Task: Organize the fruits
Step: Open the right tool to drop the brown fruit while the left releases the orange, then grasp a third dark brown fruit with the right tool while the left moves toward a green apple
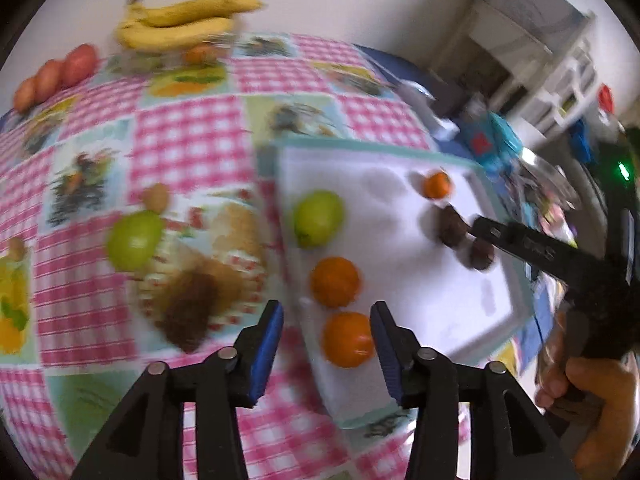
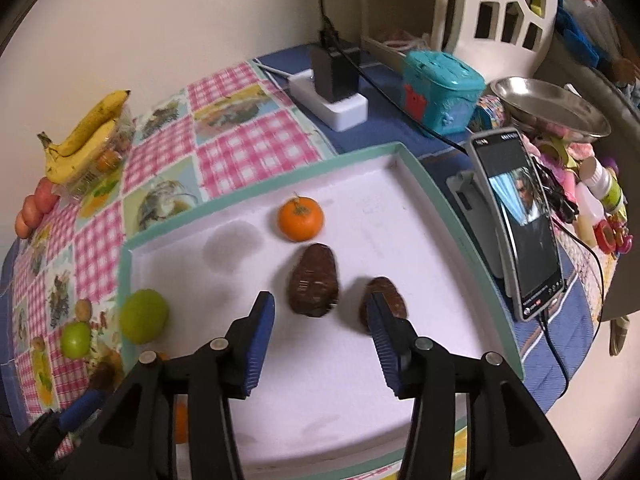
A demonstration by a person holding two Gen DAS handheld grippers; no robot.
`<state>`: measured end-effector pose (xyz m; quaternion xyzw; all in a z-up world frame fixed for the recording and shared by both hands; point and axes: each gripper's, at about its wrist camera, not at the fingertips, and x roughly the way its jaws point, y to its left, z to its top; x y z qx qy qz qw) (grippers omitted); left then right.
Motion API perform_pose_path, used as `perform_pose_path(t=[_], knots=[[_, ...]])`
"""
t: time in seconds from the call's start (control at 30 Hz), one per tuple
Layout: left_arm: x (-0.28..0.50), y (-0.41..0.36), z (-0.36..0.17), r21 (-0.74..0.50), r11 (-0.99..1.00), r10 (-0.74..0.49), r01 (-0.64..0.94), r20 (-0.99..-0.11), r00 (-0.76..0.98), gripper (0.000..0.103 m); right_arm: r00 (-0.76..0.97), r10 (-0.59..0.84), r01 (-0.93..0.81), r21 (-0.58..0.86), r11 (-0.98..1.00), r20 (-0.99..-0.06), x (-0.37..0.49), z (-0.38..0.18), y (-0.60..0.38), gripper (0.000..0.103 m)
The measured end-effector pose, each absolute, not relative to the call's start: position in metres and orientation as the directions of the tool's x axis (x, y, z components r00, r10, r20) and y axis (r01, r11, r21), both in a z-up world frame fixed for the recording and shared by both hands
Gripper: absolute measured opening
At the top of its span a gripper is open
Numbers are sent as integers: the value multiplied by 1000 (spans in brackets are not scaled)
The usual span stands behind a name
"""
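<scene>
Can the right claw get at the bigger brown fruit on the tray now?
Probably yes. The right claw is open, the bigger brown fruit lies just ahead between its fingers, and nothing sits between them on the white tray.

Setting: a lived-in home, at a domestic table set against a plain cream wall. Evidence: pink gingham patchwork tablecloth printed with fruit pictures; white power strip carrying a black plug adapter; teal plastic toy box; shallow stainless-steel bowl; smartphone propped on a grey stand, playing a video; white plastic lattice basket; small bottles and pink trinkets crowded at the table's edge.
</scene>
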<state>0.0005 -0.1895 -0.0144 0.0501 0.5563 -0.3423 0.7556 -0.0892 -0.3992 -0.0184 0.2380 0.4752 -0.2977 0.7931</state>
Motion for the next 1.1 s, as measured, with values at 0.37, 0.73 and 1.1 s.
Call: perform_pose_path(t=[0.37,0.73,1.1], knots=[[74,-75,-13,-160,963,-232,218,-904,359,62,394,-209,588,71,806,-895,-52,-10,-347,51],[107,1,-11,-15,1000,-24,22,-886,463,103,425,-111,430,93,898,-898,7,3,-259,69],[122,68,-4,35,997,69,-74,-850,522,103,446,-27,365,154,918,-895,50,-4,-197,88]])
